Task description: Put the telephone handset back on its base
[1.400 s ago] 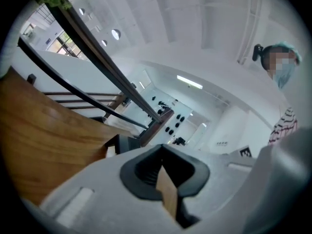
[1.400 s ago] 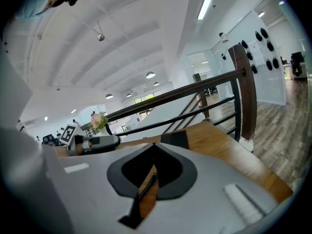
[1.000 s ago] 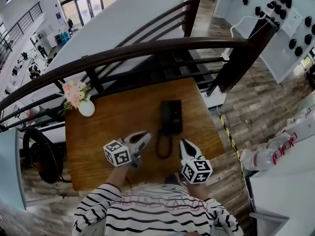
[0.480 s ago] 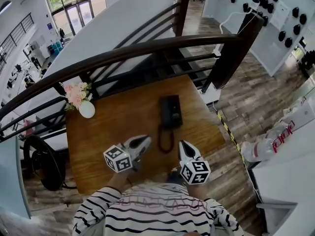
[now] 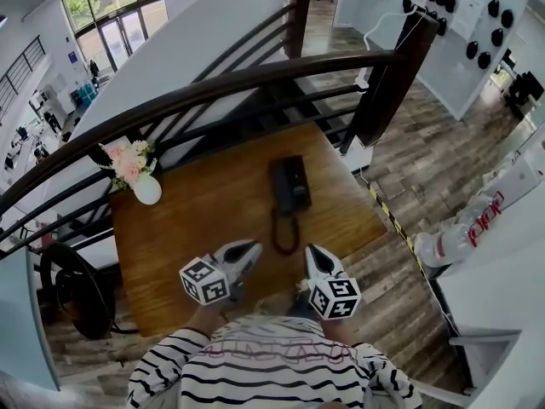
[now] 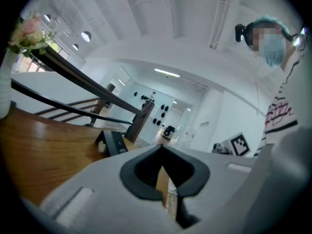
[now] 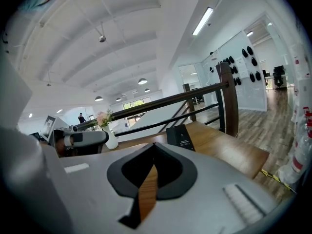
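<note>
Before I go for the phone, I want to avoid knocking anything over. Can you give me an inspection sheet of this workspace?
Surface: wooden table.
Job's things: black telephone at the far middle; whether the handset sits on its base cannot be told.
Clutter: white vase of pink flowers at the far left corner.
Grippers: left gripper and right gripper over the near edge, jaws shut, both empty.
Cables: cord looped on the table in front of the telephone.
Surroundings: dark railing behind the table; plank floor.
</note>
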A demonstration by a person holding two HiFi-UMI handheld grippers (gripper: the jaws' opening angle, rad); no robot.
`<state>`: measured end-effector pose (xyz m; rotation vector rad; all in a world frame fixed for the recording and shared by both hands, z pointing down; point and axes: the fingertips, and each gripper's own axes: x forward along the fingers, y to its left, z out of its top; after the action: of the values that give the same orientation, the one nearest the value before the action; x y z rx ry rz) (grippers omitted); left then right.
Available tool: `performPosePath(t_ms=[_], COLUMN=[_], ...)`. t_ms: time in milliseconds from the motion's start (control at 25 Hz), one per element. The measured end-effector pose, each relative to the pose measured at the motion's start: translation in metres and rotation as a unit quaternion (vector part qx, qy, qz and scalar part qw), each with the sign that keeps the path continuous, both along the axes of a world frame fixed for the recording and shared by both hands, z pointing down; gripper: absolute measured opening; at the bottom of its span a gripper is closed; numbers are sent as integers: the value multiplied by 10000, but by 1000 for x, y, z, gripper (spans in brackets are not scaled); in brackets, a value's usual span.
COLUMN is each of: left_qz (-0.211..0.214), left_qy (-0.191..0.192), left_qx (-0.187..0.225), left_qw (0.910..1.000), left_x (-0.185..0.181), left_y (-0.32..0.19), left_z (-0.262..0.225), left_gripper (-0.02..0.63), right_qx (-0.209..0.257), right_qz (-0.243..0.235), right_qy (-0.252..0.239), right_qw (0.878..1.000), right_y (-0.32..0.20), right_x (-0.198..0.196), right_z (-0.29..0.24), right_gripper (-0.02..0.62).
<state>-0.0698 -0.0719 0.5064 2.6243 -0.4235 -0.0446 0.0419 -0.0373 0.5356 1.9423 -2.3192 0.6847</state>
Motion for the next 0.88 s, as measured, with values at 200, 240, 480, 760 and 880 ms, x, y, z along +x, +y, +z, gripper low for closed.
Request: performPosePath(t_ms=[200,240,480,760,880], left_qz=[-16,-51,-189,-286,-314], left_qy=[-19,-29,-122,-187,-200], left_qx=[-13,4,64,14,-10], left_qw=[10000,10000,9997,9994,9993], left_x=[-4,-6,-15,-25,-26], left_y=[9,10,17,20,20], left_z=[2,2,4,9,11], left_gripper=[3,3,3,2,3], right_qx=[-48,-55,-77,-128,-115], right_qz=[50,65,149,182,227], right_qy=[9,12,38,132,214], right_qw=[10000,10000,9999,9997,9994], right_y=[14,16,28,32,31], right_x=[-5,-6,-9,-16,-16], right_z=[3,3,6,10,10], right_gripper=[0,0,0,0,0])
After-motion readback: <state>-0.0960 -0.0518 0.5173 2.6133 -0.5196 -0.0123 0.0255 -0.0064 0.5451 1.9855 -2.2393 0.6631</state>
